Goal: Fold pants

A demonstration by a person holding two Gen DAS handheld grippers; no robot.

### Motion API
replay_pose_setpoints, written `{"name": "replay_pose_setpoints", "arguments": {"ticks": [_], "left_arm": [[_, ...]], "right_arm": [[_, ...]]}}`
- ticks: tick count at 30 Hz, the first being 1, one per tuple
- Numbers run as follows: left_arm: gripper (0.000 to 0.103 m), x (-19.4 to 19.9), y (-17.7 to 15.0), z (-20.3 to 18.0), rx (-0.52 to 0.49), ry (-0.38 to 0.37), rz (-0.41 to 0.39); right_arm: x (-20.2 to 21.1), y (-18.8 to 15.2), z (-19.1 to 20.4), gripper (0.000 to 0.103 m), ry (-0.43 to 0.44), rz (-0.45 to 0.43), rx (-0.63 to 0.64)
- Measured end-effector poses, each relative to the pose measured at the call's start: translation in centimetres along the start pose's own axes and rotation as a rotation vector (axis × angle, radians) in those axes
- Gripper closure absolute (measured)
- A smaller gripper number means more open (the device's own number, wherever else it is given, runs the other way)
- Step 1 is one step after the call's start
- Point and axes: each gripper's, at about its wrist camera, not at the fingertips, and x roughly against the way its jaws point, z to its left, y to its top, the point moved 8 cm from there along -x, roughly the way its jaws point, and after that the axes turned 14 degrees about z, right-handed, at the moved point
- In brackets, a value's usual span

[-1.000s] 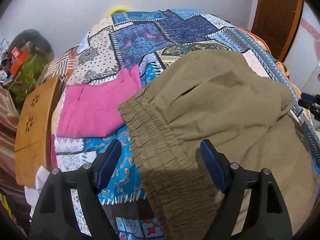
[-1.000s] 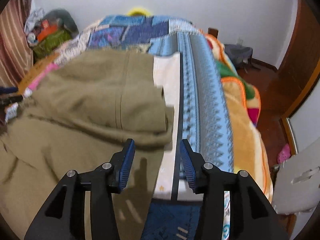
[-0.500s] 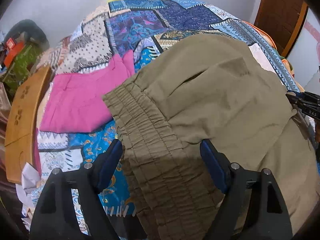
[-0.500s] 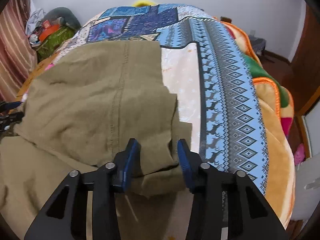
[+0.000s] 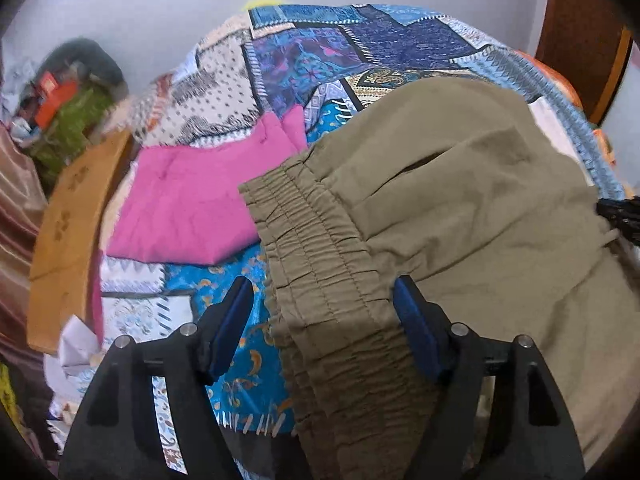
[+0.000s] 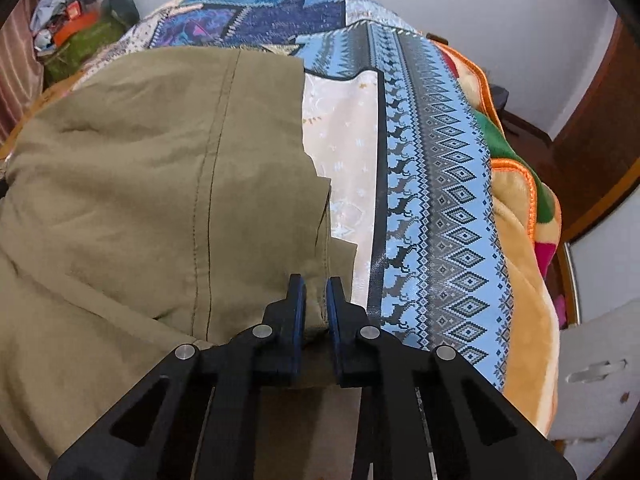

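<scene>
Olive-green pants (image 5: 460, 208) lie folded over on a patterned bedspread, elastic waistband (image 5: 320, 264) toward me in the left wrist view. My left gripper (image 5: 322, 304) is open, its blue pads straddling the waistband without closing on it. In the right wrist view the pants (image 6: 160, 184) fill the left half, leg hem at the fold's right edge. My right gripper (image 6: 316, 284) is shut on the pants' folded edge near the hem. The right gripper's tip also shows at the right edge of the left wrist view (image 5: 620, 216).
A folded pink garment (image 5: 192, 208) lies left of the pants. A wooden board (image 5: 68, 216) and a clutter pile (image 5: 68, 108) stand at the bed's left. An orange blanket (image 6: 516, 216) drapes the bed's right edge, with a wooden door (image 6: 600, 152) beyond.
My right gripper has moved forward onto the pants' folded edge and closed on it. My left gripper stayed open and shifted slightly over the waistband.
</scene>
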Motion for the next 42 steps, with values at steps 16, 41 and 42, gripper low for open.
{"name": "replay_pose_setpoints", "arguments": {"ticks": [16,41,42], "left_arm": [[0.027,3.6,4.2,5.1,0.091,-0.057,-0.059],[0.032,-5.9,8.3,4.6,0.178,-0.28,0.048],[0.041,-5.8,8.4,4.6,0.177,-0.274,0.041]], "right_arm": [[8.8,4.0,0.4,0.038,0.078,-0.177,0.02],[-1.5,16.5,2.0,0.085,0.161,-0.171,-0.008],[-1.5,16.5,2.1,0.088,0.147,-0.172,-0.002]]}}
